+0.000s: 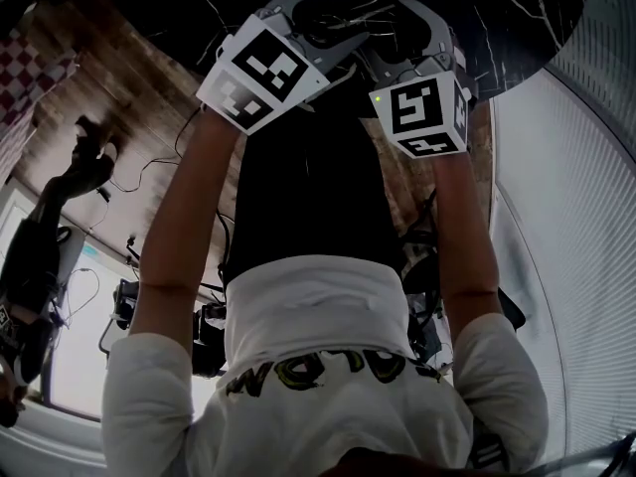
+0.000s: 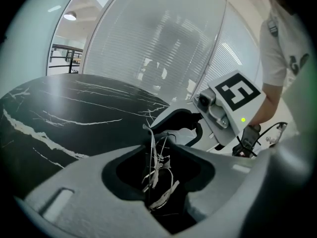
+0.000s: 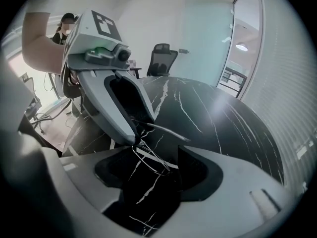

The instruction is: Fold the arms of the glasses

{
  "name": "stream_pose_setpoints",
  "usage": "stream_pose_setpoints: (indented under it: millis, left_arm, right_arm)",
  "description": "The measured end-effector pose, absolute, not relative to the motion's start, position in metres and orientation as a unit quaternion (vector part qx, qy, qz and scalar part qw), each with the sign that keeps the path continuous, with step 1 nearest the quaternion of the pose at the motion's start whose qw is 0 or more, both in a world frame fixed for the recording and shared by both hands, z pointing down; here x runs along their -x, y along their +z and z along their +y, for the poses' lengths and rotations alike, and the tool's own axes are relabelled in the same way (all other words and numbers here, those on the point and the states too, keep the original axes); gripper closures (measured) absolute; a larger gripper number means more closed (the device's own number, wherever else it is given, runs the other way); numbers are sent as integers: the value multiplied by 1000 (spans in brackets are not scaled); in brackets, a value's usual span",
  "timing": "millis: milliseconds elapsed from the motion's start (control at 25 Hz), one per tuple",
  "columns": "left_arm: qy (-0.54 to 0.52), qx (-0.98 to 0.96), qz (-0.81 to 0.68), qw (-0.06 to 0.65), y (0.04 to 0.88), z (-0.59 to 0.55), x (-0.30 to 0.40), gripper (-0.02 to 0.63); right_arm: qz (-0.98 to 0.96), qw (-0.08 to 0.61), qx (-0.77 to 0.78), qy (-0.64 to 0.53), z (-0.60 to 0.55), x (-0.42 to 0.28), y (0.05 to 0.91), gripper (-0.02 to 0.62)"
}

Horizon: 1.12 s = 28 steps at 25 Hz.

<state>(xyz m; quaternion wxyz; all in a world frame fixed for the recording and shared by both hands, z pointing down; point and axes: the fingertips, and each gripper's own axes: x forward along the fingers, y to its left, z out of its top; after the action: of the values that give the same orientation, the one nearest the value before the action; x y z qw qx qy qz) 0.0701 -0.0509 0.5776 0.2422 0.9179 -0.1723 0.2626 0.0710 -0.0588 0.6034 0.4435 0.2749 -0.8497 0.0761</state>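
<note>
The thin wire-framed glasses [image 2: 157, 170] hang over the black marble table [image 2: 59, 113]. My left gripper [image 2: 159, 145] has its tips closed on the frame, and the wires run down through its hollow. In the right gripper view the left gripper [image 3: 130, 135] comes in from the upper left and pinches the glasses [image 3: 151, 155], with one arm [image 3: 168, 131] sticking out to the right. My right gripper [image 3: 157, 150] is open; the wires lie in its gap without touching the pads. In the head view both grippers, left [image 1: 328, 23] and right [image 1: 397, 43], meet tip to tip at the top.
The round table [image 3: 223, 118] spreads out to the right, and its edge curves along a white slatted wall [image 2: 163, 48]. A black office chair [image 3: 163, 58] stands at the far side. Cables and gear lie on the floor [image 1: 129, 296] below.
</note>
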Motion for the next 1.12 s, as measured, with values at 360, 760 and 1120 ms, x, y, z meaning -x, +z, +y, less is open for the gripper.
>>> stream_pose_setpoints:
  millis: [360,760,1120]
  left_arm:
    - [247,-917,-172,263,576,-48,-73,451]
    - [218,-900,-222,305,565,-36,-40,450]
    - [185,-895,-257,313,481,-2,-21,450]
  right_arm:
    - [-851,440,-278,73,-59,-74,605,328]
    - [-838,467,-272,72,-43,-85,605,328]
    - [-846,438,-292,84,-18,-95,521,343]
